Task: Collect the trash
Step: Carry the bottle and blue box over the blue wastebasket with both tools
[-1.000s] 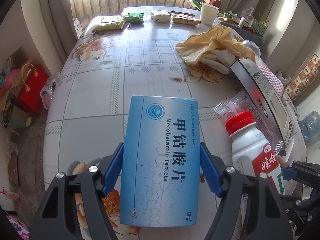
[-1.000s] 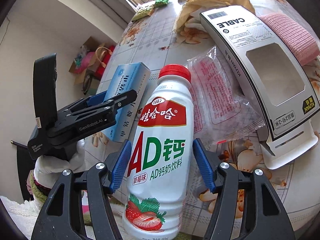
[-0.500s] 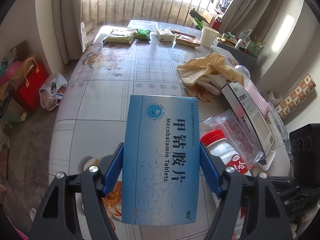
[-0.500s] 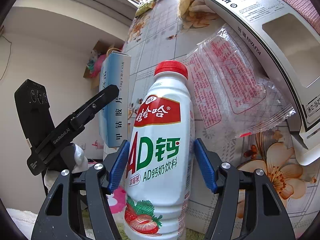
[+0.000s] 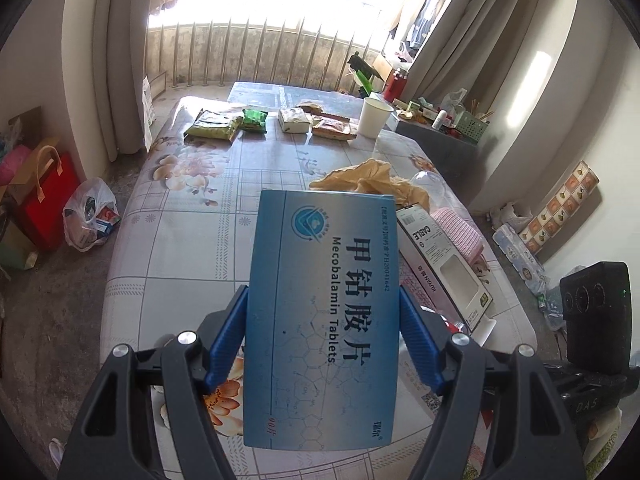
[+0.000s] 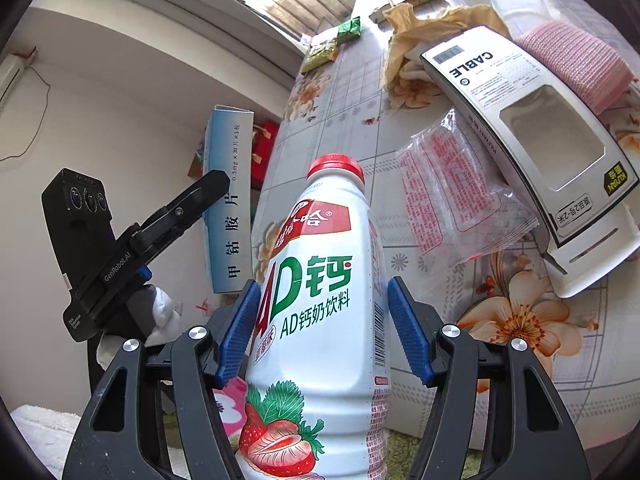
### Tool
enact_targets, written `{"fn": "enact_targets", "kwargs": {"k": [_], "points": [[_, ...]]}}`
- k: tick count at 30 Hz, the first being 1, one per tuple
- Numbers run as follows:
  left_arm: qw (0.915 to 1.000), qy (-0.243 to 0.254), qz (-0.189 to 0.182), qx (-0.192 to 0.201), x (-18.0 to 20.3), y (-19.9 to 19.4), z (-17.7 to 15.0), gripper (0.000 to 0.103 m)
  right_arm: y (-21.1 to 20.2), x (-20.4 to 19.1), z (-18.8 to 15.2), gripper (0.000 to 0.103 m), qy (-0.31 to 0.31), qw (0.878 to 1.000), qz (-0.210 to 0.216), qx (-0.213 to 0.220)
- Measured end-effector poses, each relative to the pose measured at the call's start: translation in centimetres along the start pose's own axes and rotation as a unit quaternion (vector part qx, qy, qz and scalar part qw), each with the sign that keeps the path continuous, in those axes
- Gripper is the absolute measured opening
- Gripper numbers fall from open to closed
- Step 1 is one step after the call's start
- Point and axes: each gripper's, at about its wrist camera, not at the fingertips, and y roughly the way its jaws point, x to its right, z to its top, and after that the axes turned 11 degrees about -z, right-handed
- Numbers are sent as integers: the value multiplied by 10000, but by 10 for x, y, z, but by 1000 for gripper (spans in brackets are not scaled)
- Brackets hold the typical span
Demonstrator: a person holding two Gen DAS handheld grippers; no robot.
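Note:
My left gripper (image 5: 323,340) is shut on a blue Mecobalamin tablet box (image 5: 324,312) and holds it well above the flowered table (image 5: 180,240). My right gripper (image 6: 323,332) is shut on a white AD milk drink bottle (image 6: 320,320) with a red cap, lifted off the table near its front edge. The blue box (image 6: 229,200) and the left gripper (image 6: 144,240) also show at the left of the right wrist view.
On the table lie a white cable box (image 6: 532,136), a clear plastic wrapper (image 6: 456,192), a pink cloth (image 6: 572,64), crumpled brown paper (image 5: 372,180), snack packets (image 5: 216,126) and a paper cup (image 5: 374,116). On the floor at left are a red bag (image 5: 44,196) and a plastic bag (image 5: 90,220).
Both grippers have risen and pulled back from the table with the box and the bottle still held. The table now looks farther away in the left wrist view.

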Motion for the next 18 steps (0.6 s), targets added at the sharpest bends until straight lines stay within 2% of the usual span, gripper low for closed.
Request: {"fn": "enact_targets", "kwargs": {"k": [6,10,14,18], "points": [[9973,599,-403,158,44,-7,20,70,-57,24,-6,61,316,9973,25,669],[9903,1087,-861,105,90,1,38,70,-113,56,-20,61,755,9877,-67,1367],[9769,1534,-1482,-138,149,24,53,70,-172,103,-45,61,1335,9689,-276,2066],[9585,1950,-2024,-486,220,61,60,70,-225,154,-78,61,2043,9400,-640,2656]]}}
